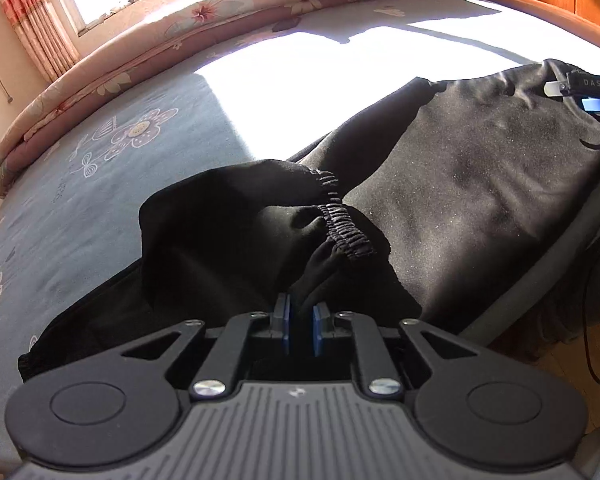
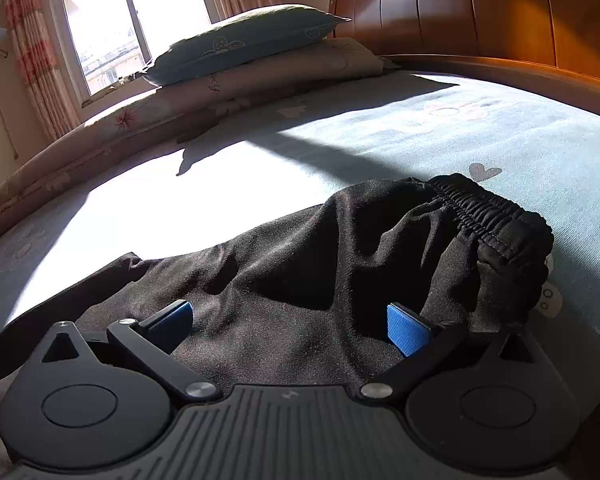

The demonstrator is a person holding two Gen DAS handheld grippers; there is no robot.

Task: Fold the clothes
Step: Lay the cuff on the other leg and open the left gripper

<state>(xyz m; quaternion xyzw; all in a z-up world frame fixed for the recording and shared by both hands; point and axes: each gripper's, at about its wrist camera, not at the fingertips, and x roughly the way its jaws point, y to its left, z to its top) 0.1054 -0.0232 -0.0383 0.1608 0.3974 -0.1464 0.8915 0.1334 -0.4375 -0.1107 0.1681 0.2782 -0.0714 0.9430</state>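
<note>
While the black knit trousers with a gathered elastic waistband point(image 1: 480, 168) lie spread along the near edge of the blue-grey printed bed sheet point(image 1: 80, 208), the left gripper point(image 1: 300, 322) has its blue pads drawn narrow on a pinch of the dark cloth, and a cuffed, ribbed end point(image 1: 346, 228) is raised and doubled toward the rest of the garment. Judgement: a fold by the left side is in hand; how many folds remain cannot be settled. To do it well, the pinch should keep both layers, the raised end should travel low and straight, and edges should meet before release.

Further right, the right gripper point(image 2: 292, 326) stands wide, its blue pads either side of flat cloth, gripping nothing; it rests on or just over the fabric near the waistband point(image 2: 496, 216). It could usefully steady that end against dragging. The folded floral quilt point(image 2: 236, 84) lies well apart.
</note>
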